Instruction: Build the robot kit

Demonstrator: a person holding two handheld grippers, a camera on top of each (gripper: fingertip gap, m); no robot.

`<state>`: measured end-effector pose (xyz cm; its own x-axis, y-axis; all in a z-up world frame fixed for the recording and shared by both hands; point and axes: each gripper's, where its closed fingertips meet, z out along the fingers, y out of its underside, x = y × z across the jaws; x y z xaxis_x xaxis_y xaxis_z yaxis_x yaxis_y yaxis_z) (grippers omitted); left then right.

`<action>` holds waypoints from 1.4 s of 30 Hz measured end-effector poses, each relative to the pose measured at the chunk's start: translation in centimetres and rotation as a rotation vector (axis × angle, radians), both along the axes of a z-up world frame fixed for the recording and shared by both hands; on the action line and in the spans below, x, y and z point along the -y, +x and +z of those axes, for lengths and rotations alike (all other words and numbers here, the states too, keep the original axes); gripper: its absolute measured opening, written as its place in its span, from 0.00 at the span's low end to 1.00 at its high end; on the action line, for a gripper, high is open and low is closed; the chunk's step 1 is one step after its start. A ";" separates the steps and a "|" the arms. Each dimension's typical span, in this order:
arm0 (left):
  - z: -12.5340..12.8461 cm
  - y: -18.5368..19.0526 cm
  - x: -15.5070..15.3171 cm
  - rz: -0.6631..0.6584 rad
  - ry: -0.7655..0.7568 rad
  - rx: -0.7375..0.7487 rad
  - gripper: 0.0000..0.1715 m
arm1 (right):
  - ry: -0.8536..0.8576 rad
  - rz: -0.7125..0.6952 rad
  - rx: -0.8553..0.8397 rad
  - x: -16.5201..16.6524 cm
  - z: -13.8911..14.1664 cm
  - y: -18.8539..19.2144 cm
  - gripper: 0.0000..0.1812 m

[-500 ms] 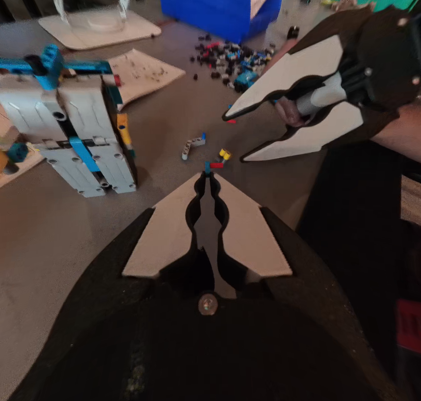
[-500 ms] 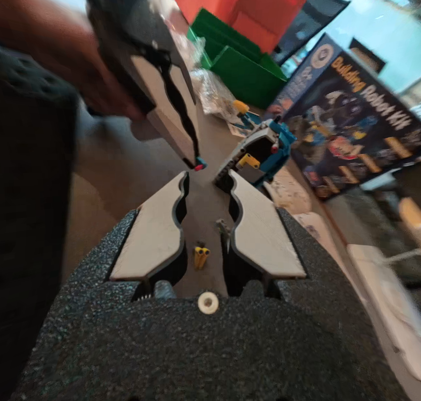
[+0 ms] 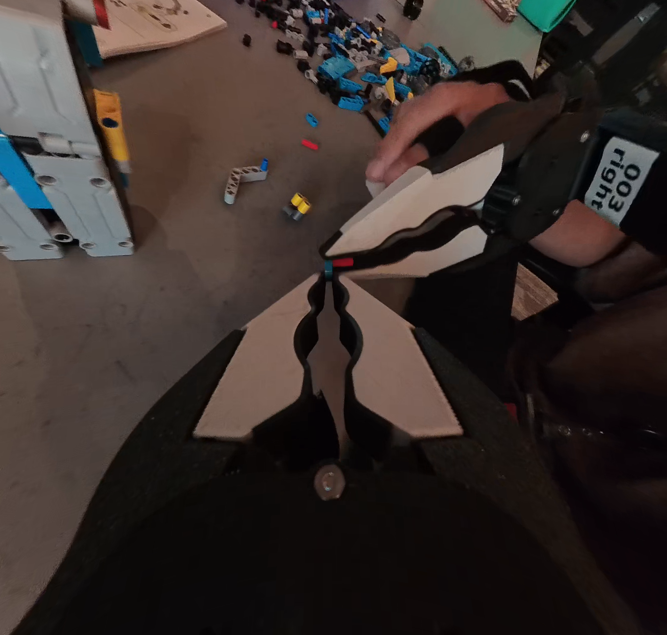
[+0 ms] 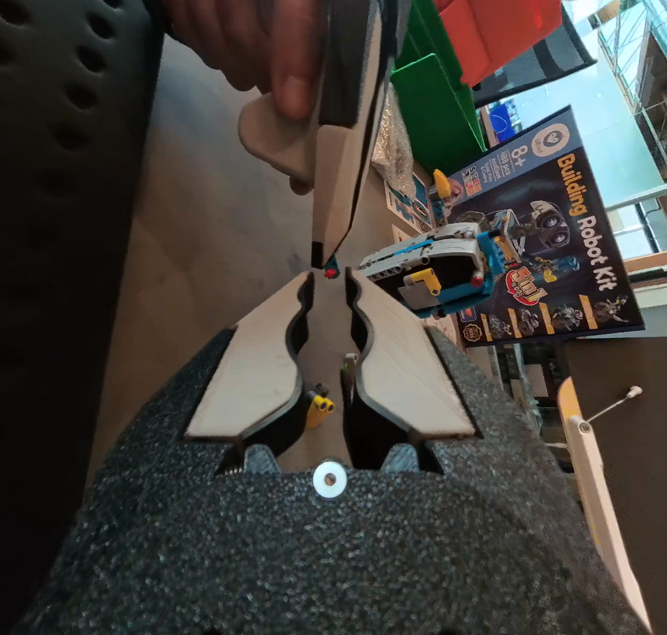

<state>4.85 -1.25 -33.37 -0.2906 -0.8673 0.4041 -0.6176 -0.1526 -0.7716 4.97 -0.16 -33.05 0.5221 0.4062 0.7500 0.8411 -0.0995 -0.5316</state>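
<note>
Both tongs meet over the grey table [image 3: 180, 328]. The left tongs [image 3: 328, 278] are pressed together on a small teal piece [image 3: 327, 269] with a red pin [image 3: 342, 262] sticking out of its side. The right tongs [image 4: 328, 276], seen from their own camera, stand spread with the red pin end just ahead of the tips; from the left side the pin seems to lie between them, though I cannot tell if they touch it.

Below, on the table, lies a yellow-and-grey connector [image 3: 299, 206], near a bent grey beam [image 3: 242, 180] with a blue peg, and a loose red pin [image 3: 309, 144] farther off — beyond that a heap of black and blue parts [image 3: 353, 58]. To the left stands a grey-and-blue block model [image 3: 61, 170] with a yellow strip, beside an instruction sheet [image 3: 151, 14]. Behind the model, in the right view, a printed kit box [image 4: 548, 242] stands upright, with green and red bins [image 4: 451, 87] further back.
</note>
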 end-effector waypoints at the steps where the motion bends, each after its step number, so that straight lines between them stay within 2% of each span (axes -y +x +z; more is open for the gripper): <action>1: 0.0 -0.1 0.2 -0.008 0.001 -0.003 0.02 | 0.001 0.000 0.002 0.0 0.0 0.0 0.04; 4: 0.8 -0.2 0.3 -0.025 -0.002 0.043 0.02 | -0.002 0.011 -0.057 0.1 0.6 -0.1 0.04; 7: 3.3 -0.4 0.2 -0.058 0.015 0.200 0.04 | -0.014 0.040 -0.282 0.4 2.4 -0.2 0.04; 11: 6.6 -1.1 0.3 -0.087 -0.002 0.420 0.09 | -0.203 0.185 -0.807 1.5 4.1 -1.3 0.04; 15: 8.8 -2.0 1.8 -0.155 -0.064 0.568 0.11 | -0.531 0.439 -1.421 3.3 6.8 -3.1 0.04; 17: 10.3 -2.1 2.0 -0.138 -0.139 0.631 0.11 | -0.654 0.558 -1.687 3.9 8.6 -3.4 0.04; 20: 11.0 -2.3 2.4 -0.149 -0.200 0.659 0.11 | -0.708 0.642 -1.936 3.6 9.9 -2.9 0.04; 22: 11.1 -2.3 2.6 -0.151 -0.241 0.656 0.11 | -0.689 0.667 -1.934 3.7 10.4 -2.8 0.04; 25: 11.1 -1.9 2.6 -0.134 -0.272 0.631 0.11 | -0.588 0.632 -1.853 3.5 10.5 -2.6 0.04; 33: 10.1 -1.0 2.2 -0.080 -0.227 0.571 0.08 | -0.318 0.515 -1.576 2.8 9.9 -1.8 0.04; 42: 10.2 -1.2 2.2 -0.086 -0.214 0.573 0.10 | -0.302 0.464 -1.477 2.6 9.0 -1.9 0.04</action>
